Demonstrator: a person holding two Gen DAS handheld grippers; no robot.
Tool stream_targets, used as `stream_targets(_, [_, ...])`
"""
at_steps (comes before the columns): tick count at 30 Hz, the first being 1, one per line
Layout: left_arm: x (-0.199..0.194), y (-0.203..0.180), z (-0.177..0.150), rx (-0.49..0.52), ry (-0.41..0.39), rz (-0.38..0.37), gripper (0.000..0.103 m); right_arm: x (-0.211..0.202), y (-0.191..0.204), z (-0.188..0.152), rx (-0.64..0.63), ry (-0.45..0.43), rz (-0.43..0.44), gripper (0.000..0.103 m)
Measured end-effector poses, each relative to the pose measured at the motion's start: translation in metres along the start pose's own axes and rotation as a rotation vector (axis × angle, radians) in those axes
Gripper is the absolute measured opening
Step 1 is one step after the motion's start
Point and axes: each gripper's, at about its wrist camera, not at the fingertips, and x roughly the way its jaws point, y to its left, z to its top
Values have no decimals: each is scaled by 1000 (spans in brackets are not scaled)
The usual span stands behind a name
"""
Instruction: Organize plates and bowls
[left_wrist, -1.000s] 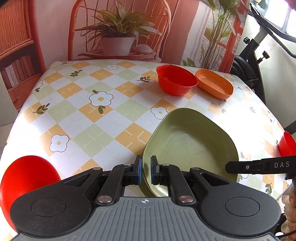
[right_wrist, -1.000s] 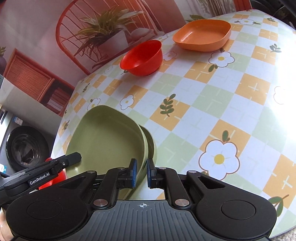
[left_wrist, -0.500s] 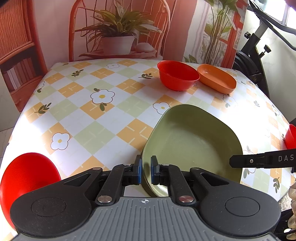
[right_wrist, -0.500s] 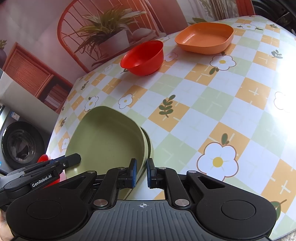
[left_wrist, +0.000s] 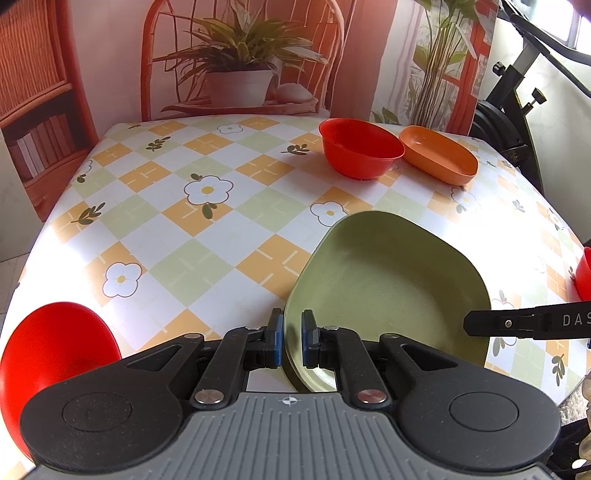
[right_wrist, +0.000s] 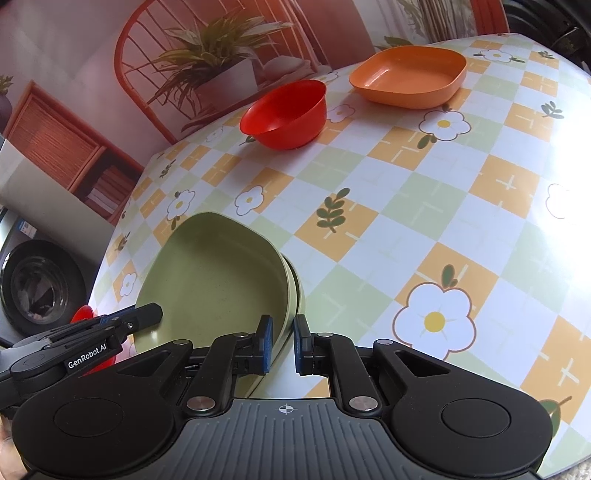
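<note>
Green plates (left_wrist: 388, 280), a nested stack of at least two rounded-square dishes, sit at the near edge of the floral checked tablecloth (left_wrist: 207, 221) with a gripper at each side. The left gripper (left_wrist: 292, 341) straddles the stack's left rim, its blue-padded fingers (left_wrist: 276, 343) nearly closed on the thin wall; whether the pads press the rim cannot be told. The right gripper (right_wrist: 280, 345) brackets the opposite rim the same way, a narrow gap showing beside one pad.

The plates look like matte moulded plastic, faintly speckled: probably light, stiff and unlikely to break, though a smooth rim could slip if pinched too shallow. The raised side wall, gripped from both sides at once, seems the soundest hold, keeping the nested pieces together.

Further back stand a glossy red bowl (left_wrist: 360, 153), round and deep, and just beside it a shallow orange plate (left_wrist: 439, 160) of the same rounded-square form. A second red bowl (left_wrist: 55, 354) lies at the table's near left, partly hidden by the gripper, and a sliver of another red dish (left_wrist: 584, 273) shows at the right edge.
</note>
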Motion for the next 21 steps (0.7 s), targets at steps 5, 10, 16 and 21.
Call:
stream_targets(5, [-1, 3, -1, -1, 5, 7, 11, 0, -1, 0, 3, -5, 6, 13])
stream_targets(10, [-1, 3, -1, -7, 6, 13, 11, -2, 0, 1, 3, -18, -8, 20])
stream_targets(16, [0, 4, -1, -13, 8, 13, 11, -9, -4, 3, 11, -62, -31, 21])
stream_targets(21, [1, 6, -1, -25, 11, 13, 11, -11, -3, 4, -6, -90, -14, 5])
